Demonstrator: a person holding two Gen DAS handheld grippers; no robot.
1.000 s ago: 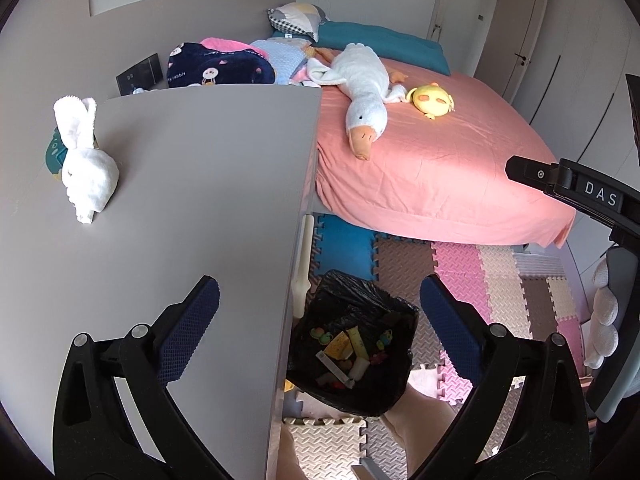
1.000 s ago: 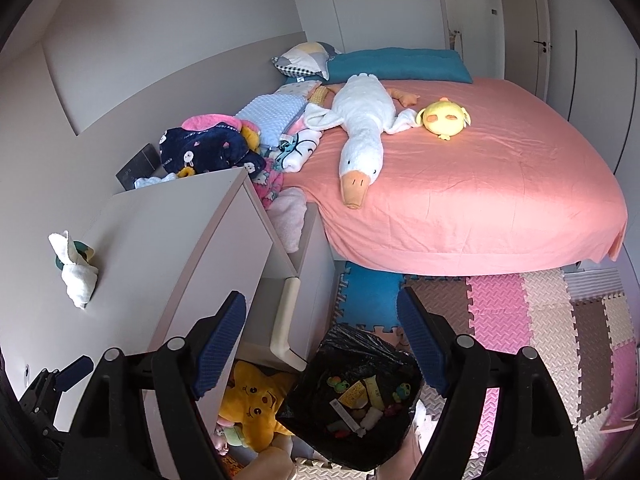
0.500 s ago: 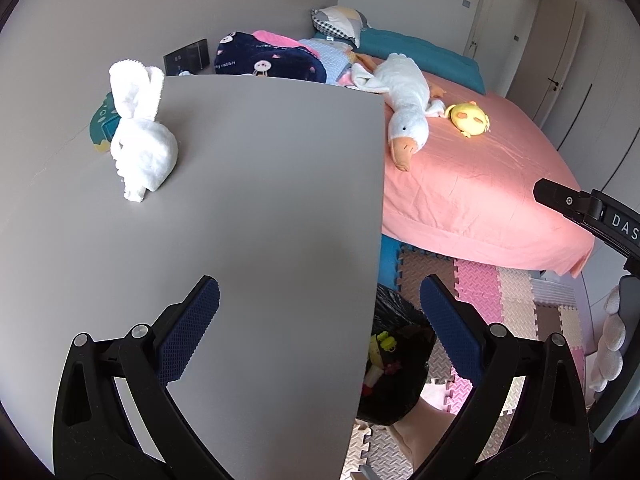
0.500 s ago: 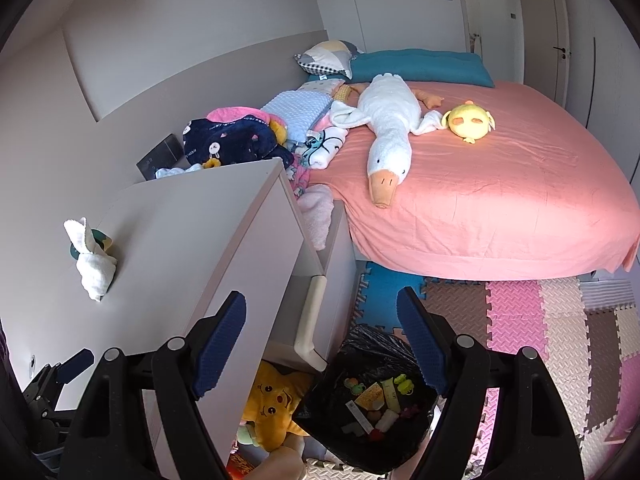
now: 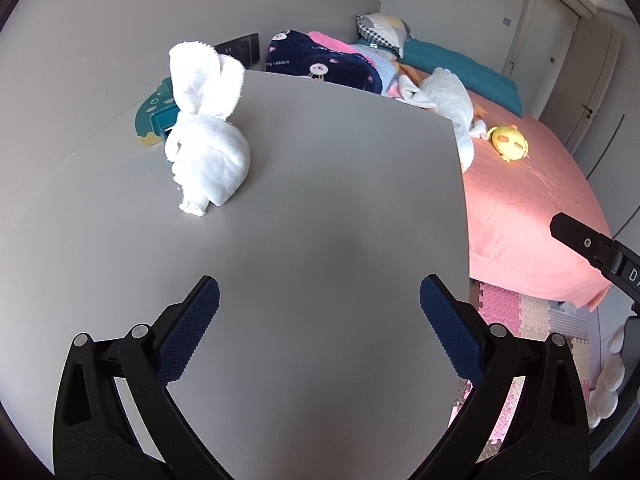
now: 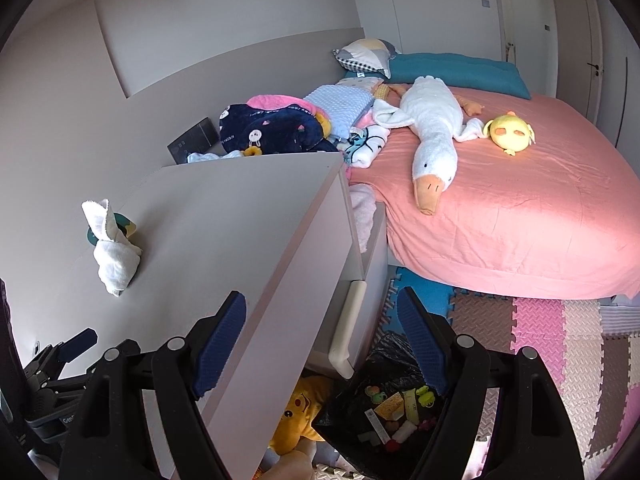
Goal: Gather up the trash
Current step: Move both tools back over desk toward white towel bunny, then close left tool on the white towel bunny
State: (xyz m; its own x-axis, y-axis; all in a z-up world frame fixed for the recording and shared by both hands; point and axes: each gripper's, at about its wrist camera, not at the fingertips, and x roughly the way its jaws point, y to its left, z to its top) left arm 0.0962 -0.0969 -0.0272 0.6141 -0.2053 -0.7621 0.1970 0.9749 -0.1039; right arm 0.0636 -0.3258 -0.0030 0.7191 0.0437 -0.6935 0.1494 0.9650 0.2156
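Left gripper: my left gripper (image 5: 319, 300) hangs over the grey cabinet top (image 5: 340, 208), its 2 blue-padded fingers spread wide with nothing between them.
Right gripper: my right gripper (image 6: 322, 316) is off the cabinet's front edge, above the floor; its jaws also stand wide apart and hold nothing.
Trash on the cabinet: I see a crumpled white tissue (image 5: 208, 128) standing on the cabinet top, ahead and to the left of the left gripper, well apart from its fingers. It touches or overlaps a teal card-like item (image 5: 154, 110) behind it; I cannot tell which.
Trash bin: a black-lined trash bin (image 6: 394, 412) sits on the foam floor mats (image 6: 560, 332) beside the cabinet, under my right gripper, with small colourful bits of rubbish inside.
Surroundings: I see a bed with a pink sheet (image 6: 520, 200), a white goose plush (image 6: 434, 136) and a small yellow plush (image 6: 510, 132) lying on it. A yellow bear toy (image 6: 304, 412) lies on the floor, touching the bin.
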